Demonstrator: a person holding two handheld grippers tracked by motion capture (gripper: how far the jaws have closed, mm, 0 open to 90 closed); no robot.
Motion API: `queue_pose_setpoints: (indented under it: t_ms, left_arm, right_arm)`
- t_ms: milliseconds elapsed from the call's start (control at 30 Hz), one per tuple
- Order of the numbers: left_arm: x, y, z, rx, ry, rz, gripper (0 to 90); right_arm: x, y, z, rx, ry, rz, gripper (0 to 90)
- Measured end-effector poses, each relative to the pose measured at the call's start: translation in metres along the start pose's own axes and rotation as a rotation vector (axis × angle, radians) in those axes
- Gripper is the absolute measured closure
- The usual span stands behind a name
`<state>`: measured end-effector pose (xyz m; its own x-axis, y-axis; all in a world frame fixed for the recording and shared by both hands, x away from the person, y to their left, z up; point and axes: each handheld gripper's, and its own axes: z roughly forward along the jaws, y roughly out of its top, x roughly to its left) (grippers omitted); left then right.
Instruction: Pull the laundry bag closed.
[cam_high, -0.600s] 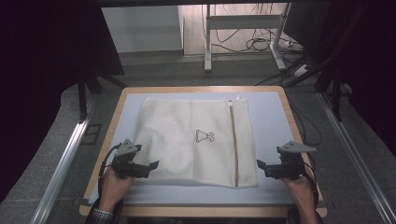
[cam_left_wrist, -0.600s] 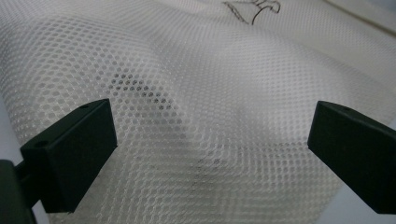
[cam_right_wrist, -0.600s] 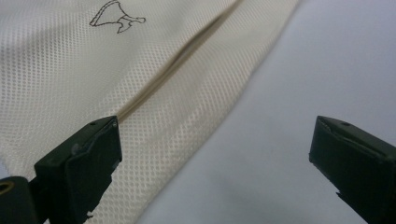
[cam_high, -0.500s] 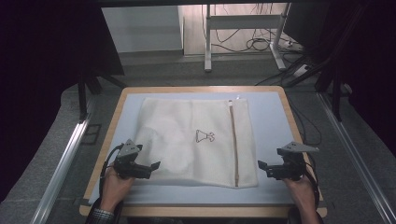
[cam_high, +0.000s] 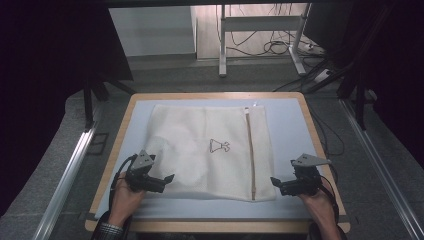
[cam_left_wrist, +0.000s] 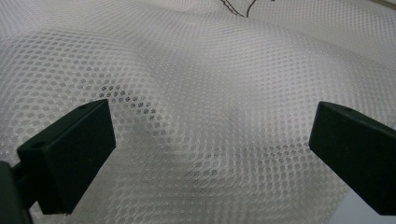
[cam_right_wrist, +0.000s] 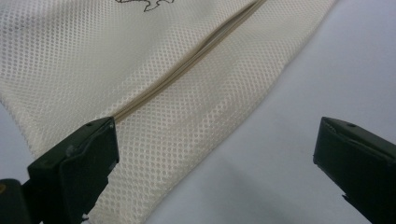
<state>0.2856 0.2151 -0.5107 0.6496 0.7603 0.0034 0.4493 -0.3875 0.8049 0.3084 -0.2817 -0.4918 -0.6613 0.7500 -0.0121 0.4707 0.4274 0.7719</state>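
A white mesh bag (cam_high: 210, 150) lies flat on the pale blue mat (cam_high: 290, 130) of the table (cam_high: 120, 145), and the two grippers stand at its near corners, one on each side. The left gripper (cam_high: 169, 178) is held by the left hand (cam_high: 125, 197) and its jaws point over the near left part of the bag. In the left gripper view the jaws stand wide apart and hold nothing; the mesh fills the space between them and ahead of them, with soft folds rising in front, and a small part of the mat shows under the right jaw. The dark printed drawing (cam_left_wrist: 238, 7) on the bag is far ahead of these jaws, at the upper edge of that view. The right gripper (cam_high: 274, 182) is held by the right hand (cam_high: 320, 205) and points at the near right corner of the bag. Its jaws are also wide open and empty. In the right gripper view the corner of the bag lies in front of the left jaw and reaches partly into the gap, while the bare mat lies in front of the right jaw. The zipper (cam_right_wrist: 187, 70) runs from just ahead of the left jaw away toward the far side of the bag. I cannot tell whether the jaws touch the cloth.
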Motion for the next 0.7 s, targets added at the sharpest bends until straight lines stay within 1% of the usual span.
queue_pose_setpoints:
  t_ms: [133,233,267,333,400,500,533,567,600,700]
  left_arm:
    - [-0.001,0.001,0.000,0.008,0.005,0.004,0.5]
    - [-0.002,0.002,0.000,0.012,0.004,-0.001,0.9]
    - [-0.002,0.003,0.001,0.013,-0.002,-0.014,1.2]
    - [-0.002,0.004,0.002,0.010,-0.009,-0.022,1.4]
    - [-0.004,0.006,0.003,-0.003,-0.031,-0.044,1.8]
    - [-0.005,0.008,0.003,-0.012,-0.039,-0.051,2.1]
    - [-0.007,0.010,0.003,-0.022,-0.049,-0.056,2.1]
    - [-0.007,0.010,0.003,-0.022,-0.049,-0.056,2.1]
    - [-0.008,0.011,0.003,-0.024,-0.059,-0.055,2.0]
    - [-0.010,0.012,0.004,-0.022,-0.062,-0.049,1.6]
  right_arm:
    - [0.000,0.000,0.000,0.002,-0.003,0.003,0.6]
    - [0.001,0.000,0.000,-0.002,-0.005,-0.001,0.6]
    - [0.000,0.000,0.000,-0.004,-0.007,-0.001,0.6]
    - [0.000,0.000,0.000,-0.004,-0.008,0.000,0.6]
    - [0.000,-0.001,0.000,-0.006,-0.004,0.005,0.7]
    - [0.000,0.000,0.000,-0.010,0.000,0.006,0.7]
    - [0.000,0.000,-0.001,-0.015,0.001,0.007,0.7]
    - [0.000,0.000,-0.001,-0.015,0.001,0.007,0.7]
    - [0.000,0.000,-0.002,-0.025,0.003,0.009,1.0]
    - [0.000,0.000,-0.003,-0.035,0.010,0.012,1.2]
